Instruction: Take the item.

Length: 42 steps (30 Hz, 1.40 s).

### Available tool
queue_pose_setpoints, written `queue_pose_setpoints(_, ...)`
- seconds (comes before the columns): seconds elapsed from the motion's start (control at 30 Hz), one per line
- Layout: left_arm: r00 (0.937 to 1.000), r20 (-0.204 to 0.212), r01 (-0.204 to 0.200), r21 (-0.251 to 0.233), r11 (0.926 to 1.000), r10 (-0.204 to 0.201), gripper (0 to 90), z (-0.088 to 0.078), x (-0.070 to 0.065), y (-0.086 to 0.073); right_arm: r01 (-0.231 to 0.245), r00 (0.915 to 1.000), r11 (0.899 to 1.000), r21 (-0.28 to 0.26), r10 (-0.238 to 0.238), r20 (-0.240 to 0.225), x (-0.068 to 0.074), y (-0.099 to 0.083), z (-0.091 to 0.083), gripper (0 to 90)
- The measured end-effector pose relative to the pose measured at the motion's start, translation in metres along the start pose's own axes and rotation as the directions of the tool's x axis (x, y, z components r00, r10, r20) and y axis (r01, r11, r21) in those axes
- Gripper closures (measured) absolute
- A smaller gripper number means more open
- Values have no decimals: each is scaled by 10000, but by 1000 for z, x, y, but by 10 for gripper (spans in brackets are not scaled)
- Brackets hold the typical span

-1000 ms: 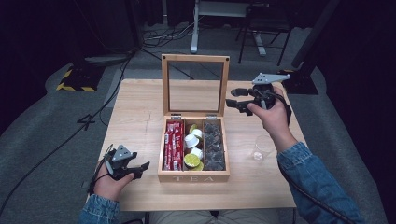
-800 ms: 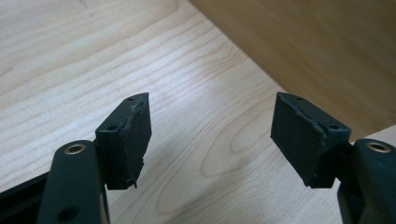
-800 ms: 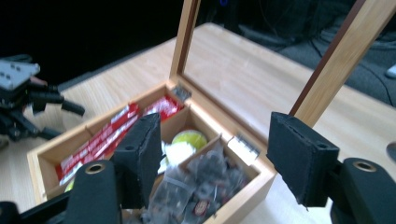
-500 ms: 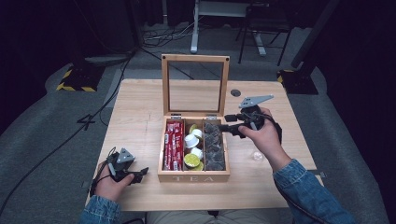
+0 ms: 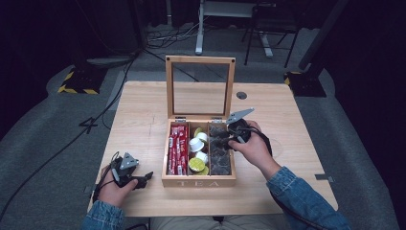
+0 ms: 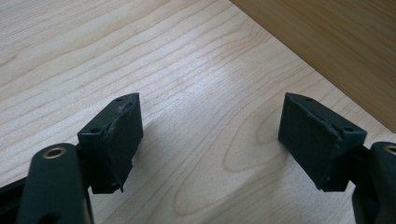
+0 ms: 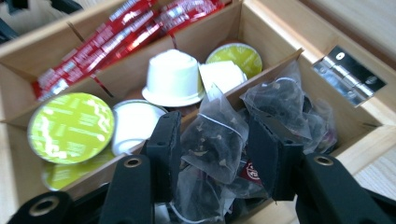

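At the near left corner of the wooden table [image 5: 143, 110], the left gripper [image 5: 139, 179] rests low in the person's left hand [image 5: 112, 189], its jaws spread wide with only bare tabletop between them in the left gripper view, and the side of the tea box at the upper right.

Just beyond stands the tea box [image 5: 198, 182], marked TEA on its front wall, with three compartments: red sachets [image 5: 177, 148] in the left one, white and green-lidded capsules [image 5: 197, 154] in the middle, and pyramid tea bags [image 5: 219, 152] in the right. The right gripper [image 5: 231, 138] dips into that right compartment; in its own view the jaws stand on either side of one tea bag [image 7: 215, 135], not quite pressed on it.

Behind, the glass lid [image 5: 200, 87] stands upright.
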<state>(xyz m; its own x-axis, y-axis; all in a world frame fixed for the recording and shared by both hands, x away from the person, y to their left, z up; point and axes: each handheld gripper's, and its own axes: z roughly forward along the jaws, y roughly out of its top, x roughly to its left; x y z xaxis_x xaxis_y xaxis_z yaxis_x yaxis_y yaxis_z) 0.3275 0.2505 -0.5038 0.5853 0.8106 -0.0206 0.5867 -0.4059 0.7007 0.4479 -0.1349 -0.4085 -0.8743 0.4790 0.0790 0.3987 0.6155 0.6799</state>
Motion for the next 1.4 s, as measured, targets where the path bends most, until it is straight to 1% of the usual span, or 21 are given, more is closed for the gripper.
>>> queue_pose_setpoints(0.1, 10000, 1, 41, 28, 10000, -41, 223, 0, 0, 0, 100, 9998, 9995, 309, -105, 162, -1, -1, 9, 547)
queue_pose_setpoints(0.17, 10000, -11, 37, 41, 10000, -37, 223, -1, -1, 0, 119, 9996, 9986, 523, -132, 246, -2, -2, 14, 529)
queue_pose_setpoints(0.27, 10000, 0, 36, 21, 10000, -36, 223, -1, 0, -1, 108, 9996, 9963, 856, -129, 240, -3, -5, 23, 527)
queue_pose_setpoints(0.3, 10000, 3, 38, 23, 10000, -38, 223, -1, 0, -1, 106, 9998, 9959, 901, -122, 174, -3, -6, 26, 527)
queue_pose_setpoints(0.4, 10000, 23, 49, 39, 10000, -49, 222, -1, 0, 0, 170, 9997, 9949, 989, -187, 164, -2, -6, 30, 526)
queue_pose_setpoints(0.47, 10000, 37, 58, 42, 10000, -58, 222, -1, 0, 0, 244, 9994, 9940, 1068, -267, 202, -2, -6, 32, 554)
queue_pose_setpoints(0.53, 10000, 33, 44, 34, 10000, -44, 221, -1, 0, 0, 368, 9991, 9937, 1061, -387, 157, -2, -6, 32, 616)
queue_pose_setpoints(0.6, 10000, 22, 35, 28, 10000, -35, 220, 0, 0, 0, 417, 9990, 9939, 1020, -433, 132, -2, -6, 31, 655)
queue_pose_setpoints(0.63, 10000, 29, 33, 24, 10000, -33, 220, 0, 0, 0, 488, 9986, 9938, 996, -506, 152, -2, -6, 31, 704)
queue_pose_setpoints(0.7, 10000, 35, 35, 26, 10000, -35, 220, 0, 0, 0, 527, 9985, 9944, 919, -539, 109, -1, -7, 29, 751)
queue_pose_setpoints(0.93, 10000, 32, 46, 24, 10000, -46, 220, 0, 0, 0, 490, 9986, 9967, 649, -501, 148, -2, -6, 22, 770)
queue_pose_setpoints(1.27, 10000, 32, 58, 24, 10000, -58, 220, 0, 0, 0, 252, 9997, 9997, -71, -251, 56, -2, -3, 6, 769)
queue_pose_setpoints(1.4, 10000, 37, 55, 22, 10000, -55, 220, 0, 1, 0, 155, 9999, 9985, -530, -157, -34, -2, -3, -2, 769)
